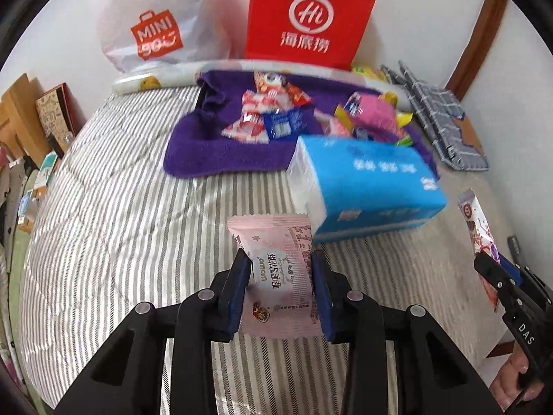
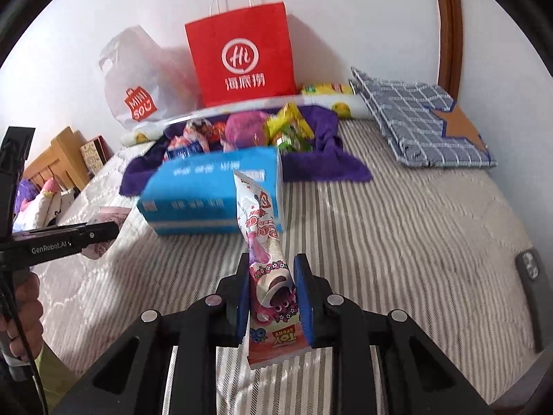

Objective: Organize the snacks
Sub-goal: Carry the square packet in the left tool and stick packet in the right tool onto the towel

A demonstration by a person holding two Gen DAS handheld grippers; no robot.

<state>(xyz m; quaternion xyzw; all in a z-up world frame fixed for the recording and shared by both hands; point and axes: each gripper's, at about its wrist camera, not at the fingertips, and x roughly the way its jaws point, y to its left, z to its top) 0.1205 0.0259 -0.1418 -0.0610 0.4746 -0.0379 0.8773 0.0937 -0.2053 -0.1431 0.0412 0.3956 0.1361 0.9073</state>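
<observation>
My left gripper (image 1: 280,259) is shut on a pale pink snack packet (image 1: 276,242), held above the striped bed cover. In the right wrist view my right gripper (image 2: 271,264) is shut on a long white-and-pink Toy Story snack packet (image 2: 257,221) that sticks up between the pads. That same long packet (image 1: 478,228) and the right gripper (image 1: 497,269) show at the right edge of the left wrist view. The left gripper (image 2: 110,230) with its pink packet (image 2: 114,214) appears at the left of the right wrist view. More snacks (image 1: 273,114) lie piled on a purple towel (image 1: 207,148).
A blue tissue pack (image 1: 366,186) lies just ahead on the striped bed cover (image 1: 121,207). A red paper bag (image 1: 307,17) and a white Miniso plastic bag (image 1: 155,27) lean on the wall. A folded checked blanket (image 2: 421,121) lies at the right, a phone (image 2: 532,269) near the right edge.
</observation>
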